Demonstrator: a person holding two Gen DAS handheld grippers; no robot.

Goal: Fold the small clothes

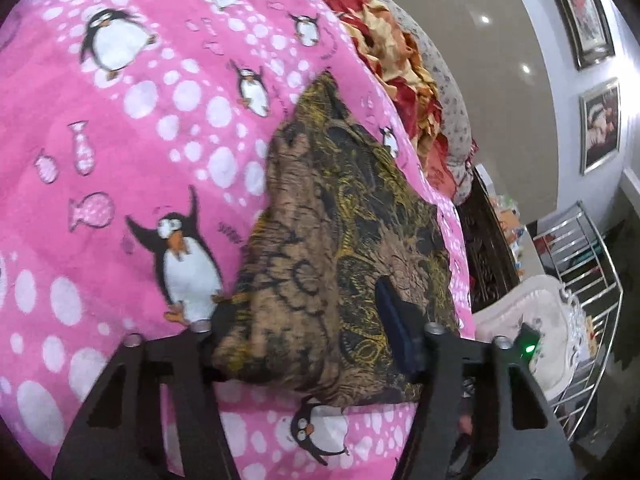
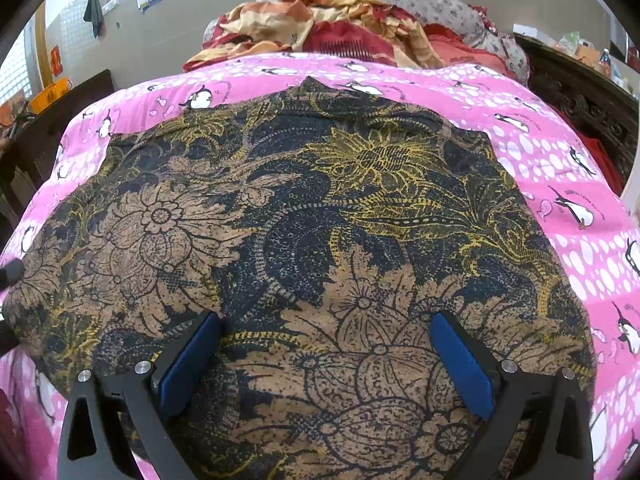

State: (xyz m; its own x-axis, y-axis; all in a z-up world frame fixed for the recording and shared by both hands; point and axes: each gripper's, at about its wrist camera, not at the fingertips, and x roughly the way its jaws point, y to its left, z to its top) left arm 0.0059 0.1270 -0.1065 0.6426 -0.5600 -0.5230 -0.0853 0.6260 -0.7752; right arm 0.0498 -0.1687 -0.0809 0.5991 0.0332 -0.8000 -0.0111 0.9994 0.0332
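While our left gripper (image 1: 308,344) and right gripper (image 2: 326,360) both hang spread over the batik garment (image 2: 304,220) lying beneath them on the penguin blanket (image 2: 560,152), we risk pinching blanket too.

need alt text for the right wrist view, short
A dark floral-print garment in brown, navy and yellow lies spread flat on a pink penguin-print blanket. The open right gripper sits just above its near edge, blue-padded fingers wide apart and gripping nothing. Crumpled red and orange cloth is piled beyond the blanket.
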